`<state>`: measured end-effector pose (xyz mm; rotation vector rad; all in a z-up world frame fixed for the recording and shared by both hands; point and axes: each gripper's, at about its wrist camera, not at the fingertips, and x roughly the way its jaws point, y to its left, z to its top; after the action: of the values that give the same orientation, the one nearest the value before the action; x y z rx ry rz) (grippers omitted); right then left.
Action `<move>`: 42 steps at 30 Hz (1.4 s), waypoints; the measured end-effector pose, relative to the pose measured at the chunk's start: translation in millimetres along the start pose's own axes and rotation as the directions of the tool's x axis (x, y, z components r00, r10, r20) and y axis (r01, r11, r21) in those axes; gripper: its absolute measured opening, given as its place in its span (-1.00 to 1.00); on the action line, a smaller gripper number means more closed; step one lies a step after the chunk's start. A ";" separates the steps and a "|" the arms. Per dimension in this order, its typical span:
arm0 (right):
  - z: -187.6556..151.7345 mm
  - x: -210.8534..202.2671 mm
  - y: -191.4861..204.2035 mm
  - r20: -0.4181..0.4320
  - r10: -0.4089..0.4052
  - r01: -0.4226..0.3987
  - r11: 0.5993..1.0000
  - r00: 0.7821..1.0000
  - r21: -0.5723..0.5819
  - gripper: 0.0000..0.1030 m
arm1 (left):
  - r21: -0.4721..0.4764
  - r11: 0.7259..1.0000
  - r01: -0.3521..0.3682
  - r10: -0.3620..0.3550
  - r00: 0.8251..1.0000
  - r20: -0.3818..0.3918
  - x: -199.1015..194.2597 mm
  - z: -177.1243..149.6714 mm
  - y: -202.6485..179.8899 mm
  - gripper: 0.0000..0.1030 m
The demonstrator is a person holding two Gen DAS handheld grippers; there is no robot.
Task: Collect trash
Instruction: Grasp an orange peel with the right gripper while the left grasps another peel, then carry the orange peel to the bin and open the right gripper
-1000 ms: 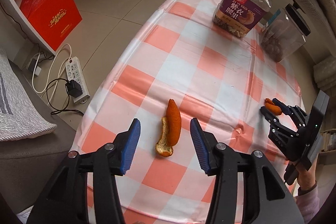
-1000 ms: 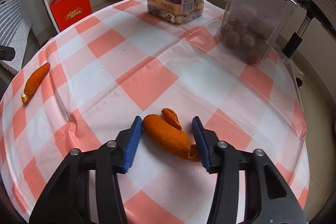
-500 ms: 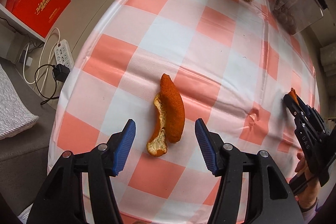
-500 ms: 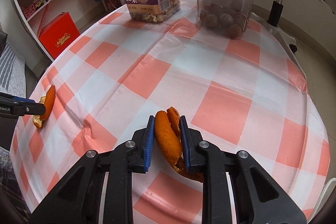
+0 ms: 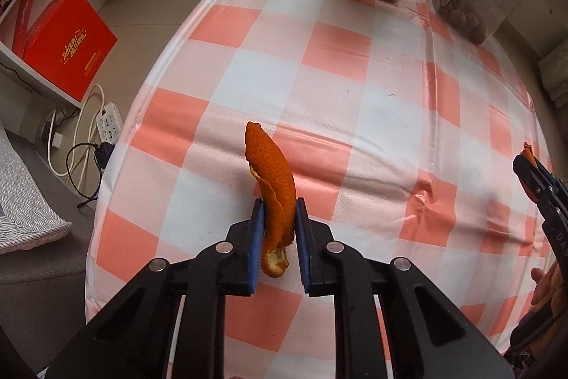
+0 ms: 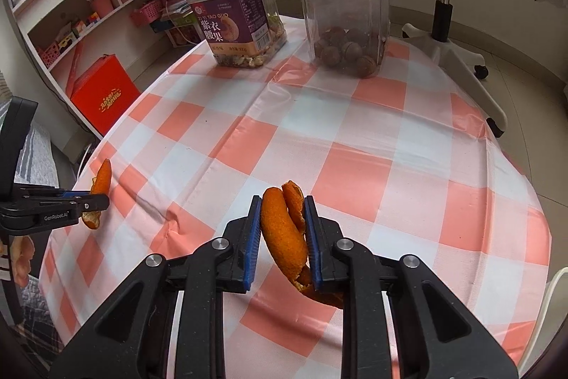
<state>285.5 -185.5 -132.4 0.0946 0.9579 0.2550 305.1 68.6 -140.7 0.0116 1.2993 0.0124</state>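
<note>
Two orange peels are in play on the pink-and-white checked table point(image 5: 355, 87). My left gripper point(image 5: 278, 212) is closing its blue pads on a long curled orange peel point(image 5: 271, 173), which sticks out past the fingertips near the table's left edge. The pads press on both sides of it. In the right wrist view my right gripper point(image 6: 282, 205) is shut on another curled orange peel point(image 6: 284, 229), lifted a little above the cloth. The left gripper point(image 6: 88, 201) with its peel point(image 6: 101, 178) shows at that view's left edge.
Two clear jars with black lids stand at the table's far end: a cashew jar point(image 6: 238, 20) with a purple label and a jar of round nuts point(image 6: 346, 13). A red box point(image 5: 60, 41), a power strip point(image 5: 108, 123) and cables lie on the floor left. An office chair point(image 6: 447, 6) stands beyond the table.
The left gripper came down over its peel and closed its jaws on it. The right gripper closed on its peel and lifted it off the cloth while rolling.
</note>
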 end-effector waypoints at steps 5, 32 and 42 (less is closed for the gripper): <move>7.2 -31.9 -1.5 0.066 -0.022 0.020 1.000 0.998 0.022 -0.57 | 0.021 1.000 -0.022 0.017 0.981 0.194 -51.4 -0.6 -16.5 -0.67; -27.3 -194.6 -42.5 0.288 -0.202 0.175 0.978 0.936 0.115 -0.57 | 0.105 0.993 0.053 -0.101 0.844 0.526 -170.0 -48.9 -106.1 -0.67; -60.4 -222.7 -115.4 0.266 -0.298 0.223 0.934 0.917 0.278 -0.57 | 0.171 0.983 0.061 -0.144 0.834 0.533 -174.4 -56.7 -145.2 -0.67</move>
<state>134.1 -356.0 -11.9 0.2219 0.6793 -0.1271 204.1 -79.3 9.8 0.0672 0.7218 -0.1700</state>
